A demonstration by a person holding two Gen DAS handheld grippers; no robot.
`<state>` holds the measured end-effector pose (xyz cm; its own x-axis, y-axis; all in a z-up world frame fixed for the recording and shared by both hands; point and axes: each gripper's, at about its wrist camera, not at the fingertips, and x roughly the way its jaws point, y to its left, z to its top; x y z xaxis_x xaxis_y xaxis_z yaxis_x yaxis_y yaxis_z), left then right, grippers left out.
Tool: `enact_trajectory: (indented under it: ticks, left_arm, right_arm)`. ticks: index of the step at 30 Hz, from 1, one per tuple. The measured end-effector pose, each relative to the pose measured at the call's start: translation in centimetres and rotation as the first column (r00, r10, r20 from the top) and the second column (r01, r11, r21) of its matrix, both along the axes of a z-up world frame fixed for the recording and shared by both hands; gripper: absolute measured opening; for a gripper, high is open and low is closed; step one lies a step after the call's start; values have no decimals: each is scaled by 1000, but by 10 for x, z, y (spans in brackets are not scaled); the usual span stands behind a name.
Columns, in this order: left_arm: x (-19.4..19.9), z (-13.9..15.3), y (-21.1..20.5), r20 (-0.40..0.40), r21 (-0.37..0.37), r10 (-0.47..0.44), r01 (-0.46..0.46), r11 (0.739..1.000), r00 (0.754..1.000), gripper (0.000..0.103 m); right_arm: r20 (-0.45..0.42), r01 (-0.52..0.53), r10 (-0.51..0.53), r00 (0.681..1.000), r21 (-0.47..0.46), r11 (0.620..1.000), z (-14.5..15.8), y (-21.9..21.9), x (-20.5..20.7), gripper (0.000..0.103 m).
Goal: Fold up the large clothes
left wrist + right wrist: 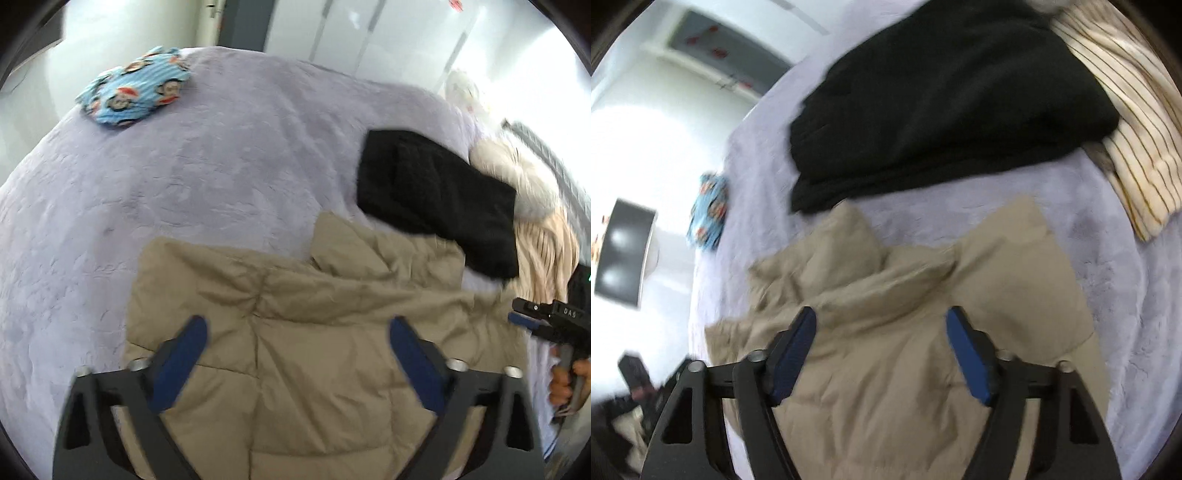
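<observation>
A tan quilted jacket (295, 332) lies on the lavender bed cover (184, 184), partly folded with rumpled layers at its top edge. My left gripper (295, 328) hovers over it, jaws wide apart and nothing pinched between the blue pads. In the right wrist view the same jacket (905, 350) fills the lower middle. My right gripper (881, 321) stands open above it, its blue pads clear of the fabric. From the left wrist view the right gripper (532, 317) shows at the right edge, held by a hand (565, 380).
A black knit garment (436, 199) lies folded beyond the jacket, also seen as a black garment (942, 103). A cream striped garment (1137, 147) and a pale fur collar (517, 177) lie to its right. A blue patterned cloth (136, 88) sits at the far left of the bed.
</observation>
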<state>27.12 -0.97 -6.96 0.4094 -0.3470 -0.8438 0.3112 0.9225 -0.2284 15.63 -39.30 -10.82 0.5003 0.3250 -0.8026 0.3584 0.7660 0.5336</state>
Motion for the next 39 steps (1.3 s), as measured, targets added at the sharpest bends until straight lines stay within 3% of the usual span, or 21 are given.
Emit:
enact_trajectory:
  ticks: [1, 3, 6, 7, 10, 12, 17, 22, 26, 28, 30, 33, 34, 39]
  left_arm:
    - [0, -8, -7, -2, 35, -28, 28, 999, 1000, 72]
    - [2, -25, -16, -12, 95, -40, 41, 995, 999, 57]
    - [20, -56, -16, 22, 180, 6, -10, 984, 1000, 56]
    - [30, -69, -13, 14, 178, 27, -29, 984, 1000, 56]
    - [48, -89, -8, 8, 153, 65, -65, 986, 998, 56]
    - [55, -96, -10, 24, 144, 68, -71, 987, 997, 56]
    - [63, -110, -12, 28, 118, 77, -79, 990, 997, 56]
    - [67, -102, -10, 8, 126, 92, -92, 988, 996, 56]
    - [70, -85, 9, 77, 171, 133, -145, 975, 988, 56]
    - [80, -93, 29, 50, 190, 192, -198, 962, 980, 56]
    - [87, -109, 45, -2, 172, 236, -232, 957, 972, 57]
    - [91, -124, 51, -22, 183, 267, -259, 949, 963, 73]
    - [92, -127, 52, -33, 172, 278, -268, 948, 960, 73]
    - [86, -108, 59, -43, 188, 309, -296, 937, 950, 73]
  right_arm:
    - [-31, -34, 33, 999, -30, 999, -4, 7, 1, 28]
    - [-86, -94, 86, 993, -95, 991, -21, 17, 4, 21]
    - [-112, -83, 64, 992, -180, 980, -45, 8, 9, 13]
    - [-106, -56, 36, 994, -191, 980, -52, 0, 13, 6]
    - [-94, 14, -29, 995, -153, 988, -72, -25, 24, 0]
    - [-80, 32, -41, 996, -109, 994, -84, -35, 32, 0]
    - [-56, 25, -33, 998, -131, 991, -100, -32, 39, 0]
    - [-74, 53, -60, 995, -102, 993, -94, -41, 36, 0]
    - [-61, 111, -129, 990, -236, 965, -62, -53, 20, 0]
    - [-64, 154, -178, 982, -275, 949, -59, -67, 10, 0]
    - [-103, 158, -187, 977, -240, 958, -74, -79, 2, 0]
    - [-121, 138, -164, 979, -200, 970, -96, -80, -3, 0]
    - [-118, 147, -173, 978, -203, 968, -98, -80, -3, 0]
    - [-133, 185, -213, 968, -193, 964, -80, -81, -8, 3]
